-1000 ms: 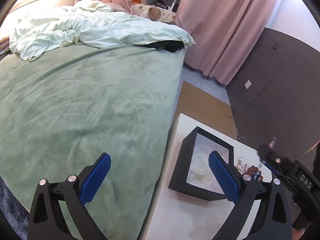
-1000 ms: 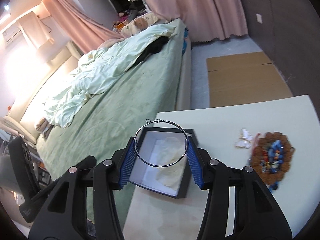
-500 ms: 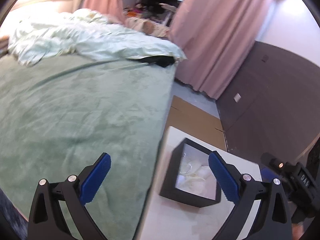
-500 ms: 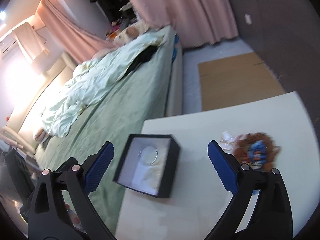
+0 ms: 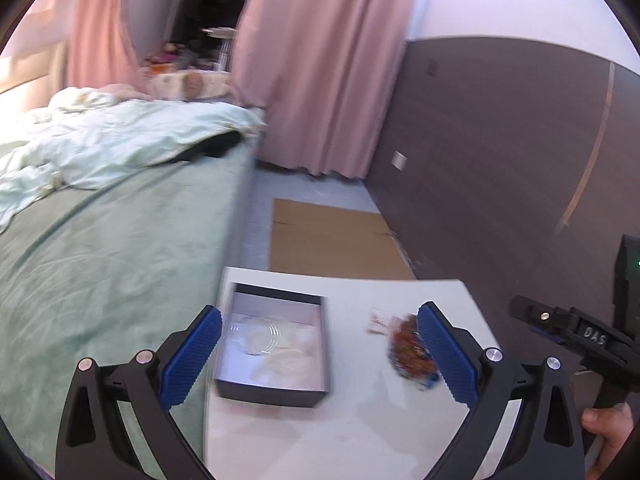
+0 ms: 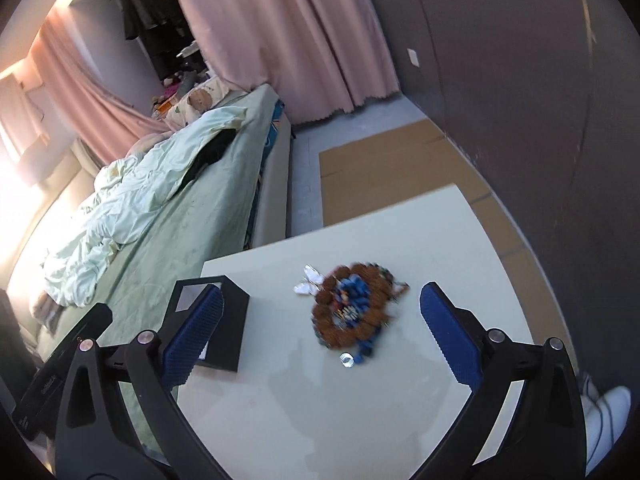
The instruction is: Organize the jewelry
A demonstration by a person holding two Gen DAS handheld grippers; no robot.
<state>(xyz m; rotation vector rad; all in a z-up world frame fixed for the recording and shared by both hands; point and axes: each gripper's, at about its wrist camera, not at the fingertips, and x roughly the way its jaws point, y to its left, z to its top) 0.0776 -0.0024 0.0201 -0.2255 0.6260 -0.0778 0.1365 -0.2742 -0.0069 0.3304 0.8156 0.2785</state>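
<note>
resting now in box (image 5: pixel 280 390): hoop (image 5: pixel 256 332)

L tongs (image 5: pixel 318 354) wide open, nothing btwn pads. R tongs (image 6: pixel 320 334) also wide open, empty; both angled downward, level w/ each other.

box (image 5: pixel 276 390) sits left of bead pile (image 6: pixel 352 308) on table (image 6: pixel 440 248).

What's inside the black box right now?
The black box holds a thin silver hoop lying on pale, crumpled-looking lining. Whatever sits under the lining is covered, and motion blur hides finer detail.
</note>
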